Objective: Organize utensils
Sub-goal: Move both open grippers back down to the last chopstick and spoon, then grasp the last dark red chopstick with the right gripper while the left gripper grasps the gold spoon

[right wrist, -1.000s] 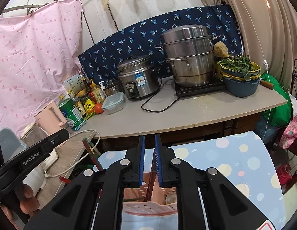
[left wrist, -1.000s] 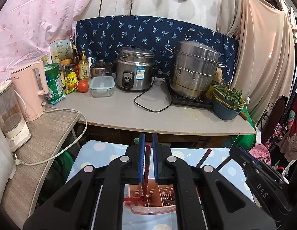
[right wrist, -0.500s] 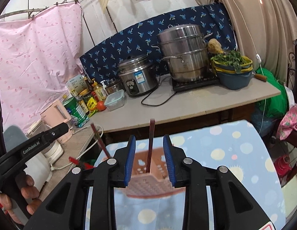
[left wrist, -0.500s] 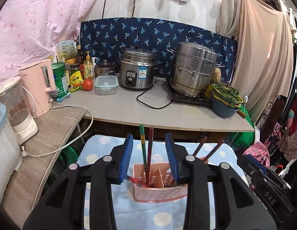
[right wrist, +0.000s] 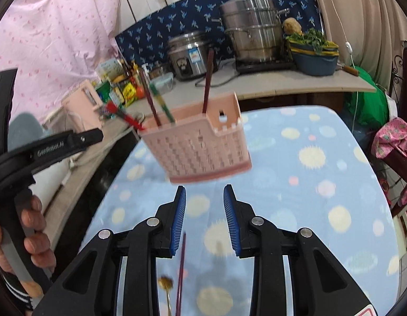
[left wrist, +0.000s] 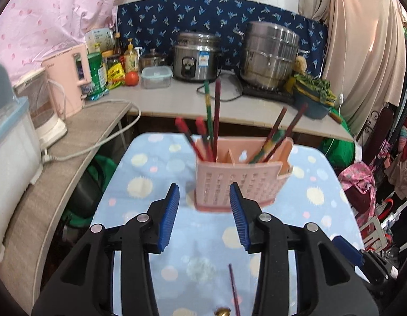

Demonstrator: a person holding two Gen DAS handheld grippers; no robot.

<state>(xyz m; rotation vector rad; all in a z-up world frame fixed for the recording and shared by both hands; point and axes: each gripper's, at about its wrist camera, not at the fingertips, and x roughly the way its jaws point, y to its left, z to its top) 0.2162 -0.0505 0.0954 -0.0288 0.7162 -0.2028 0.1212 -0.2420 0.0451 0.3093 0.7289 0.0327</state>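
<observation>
A pink perforated utensil holder (left wrist: 237,181) stands on the blue dotted cloth (left wrist: 140,205), with several red, green and brown chopsticks (left wrist: 216,115) upright in it; it also shows in the right wrist view (right wrist: 198,150). My left gripper (left wrist: 204,214) is open and empty, just in front of the holder. My right gripper (right wrist: 204,218) is open and empty, a little back from the holder. A dark chopstick (right wrist: 181,266) and a gold spoon (right wrist: 166,287) lie on the cloth below the right gripper; the chopstick also shows in the left wrist view (left wrist: 233,289).
A counter (left wrist: 177,100) behind the table holds a rice cooker (left wrist: 195,58), a steel steamer pot (left wrist: 269,55), a blue bowl of greens (left wrist: 311,97), a food box, bottles and a pink kettle (left wrist: 69,79). A side shelf (left wrist: 45,184) runs along the left.
Both grippers have opened, letting go of the chopsticks now standing in the holder, and have drawn back from it.
</observation>
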